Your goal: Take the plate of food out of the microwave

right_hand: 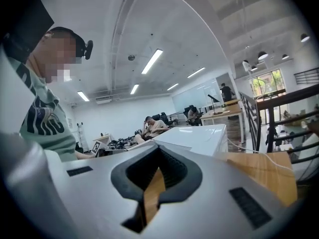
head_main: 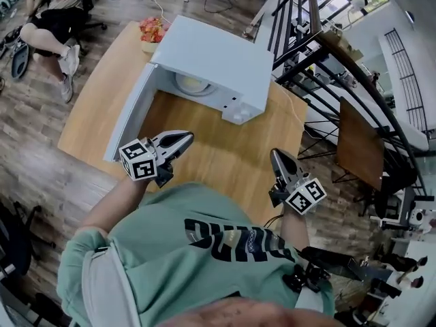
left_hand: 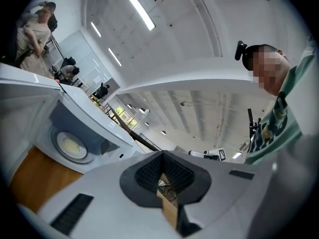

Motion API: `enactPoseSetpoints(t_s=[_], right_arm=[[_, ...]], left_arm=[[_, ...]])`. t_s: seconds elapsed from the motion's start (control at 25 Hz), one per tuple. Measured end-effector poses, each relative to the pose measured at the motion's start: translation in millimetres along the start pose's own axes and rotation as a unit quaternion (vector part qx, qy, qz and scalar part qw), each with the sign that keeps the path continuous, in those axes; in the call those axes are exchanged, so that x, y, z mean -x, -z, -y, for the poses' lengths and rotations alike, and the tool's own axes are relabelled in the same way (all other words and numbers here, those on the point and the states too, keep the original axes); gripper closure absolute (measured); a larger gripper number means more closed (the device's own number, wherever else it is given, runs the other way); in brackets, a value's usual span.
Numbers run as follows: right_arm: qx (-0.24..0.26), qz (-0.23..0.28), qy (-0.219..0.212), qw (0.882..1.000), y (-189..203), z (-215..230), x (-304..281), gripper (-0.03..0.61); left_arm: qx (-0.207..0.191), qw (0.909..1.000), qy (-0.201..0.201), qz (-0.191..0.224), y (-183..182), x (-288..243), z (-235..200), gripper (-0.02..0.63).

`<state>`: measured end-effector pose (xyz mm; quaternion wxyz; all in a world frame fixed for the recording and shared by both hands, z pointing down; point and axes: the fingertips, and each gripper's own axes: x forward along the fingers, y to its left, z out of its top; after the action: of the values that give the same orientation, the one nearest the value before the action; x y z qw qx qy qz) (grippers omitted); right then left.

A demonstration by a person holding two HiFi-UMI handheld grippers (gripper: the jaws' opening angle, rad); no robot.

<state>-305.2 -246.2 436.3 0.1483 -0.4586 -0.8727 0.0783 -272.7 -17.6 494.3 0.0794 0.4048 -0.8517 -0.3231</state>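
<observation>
Fingers of our left gripper (head_main: 184, 140) and right gripper (head_main: 276, 155) are pressed together, empty; the microwave (head_main: 218, 53) door (head_main: 129, 118) stands open; the plate of food (head_main: 191, 84) sits inside; reaching, gripping and withdrawing it seem undone.

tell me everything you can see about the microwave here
The microwave is a boxy white unit with a smooth, glossy casing, standing flat on the wooden table. Its door is swung wide open to the person's left, baring the cavity, where a round pale plate with yellowish food sits. A control panel with round knobs is at the front right. Only the table touches it.
</observation>
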Motion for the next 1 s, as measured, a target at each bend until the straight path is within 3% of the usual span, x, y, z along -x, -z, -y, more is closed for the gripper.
enactPoseSetpoints(t_s=[0.16,0.36,0.52,0.8,1.0], right_arm=[[-0.003,-0.009,-0.066,0.998,20,20,-9,0.572],[-0.014,-0.009,-0.114,0.993,28,53,1,0.572],[-0.025,-0.001,-0.12,0.992,33,62,5,0.572],[-0.042,-0.003,-0.095,0.995,48,72,13,0.572],[-0.047,-0.019,-0.083,0.995,56,77,11,0.572]], left_arm=[[-0.007,0.998,-0.063,0.0,15,-14,-16,0.611],[0.047,0.989,-0.135,0.037,28,-31,-31,0.611],[0.074,0.9784,-0.19,0.035,31,-31,-63,0.611],[0.144,0.9628,-0.229,0.007,62,-39,-133,0.606],[0.188,0.944,-0.27,0.021,63,-41,-193,0.567]])
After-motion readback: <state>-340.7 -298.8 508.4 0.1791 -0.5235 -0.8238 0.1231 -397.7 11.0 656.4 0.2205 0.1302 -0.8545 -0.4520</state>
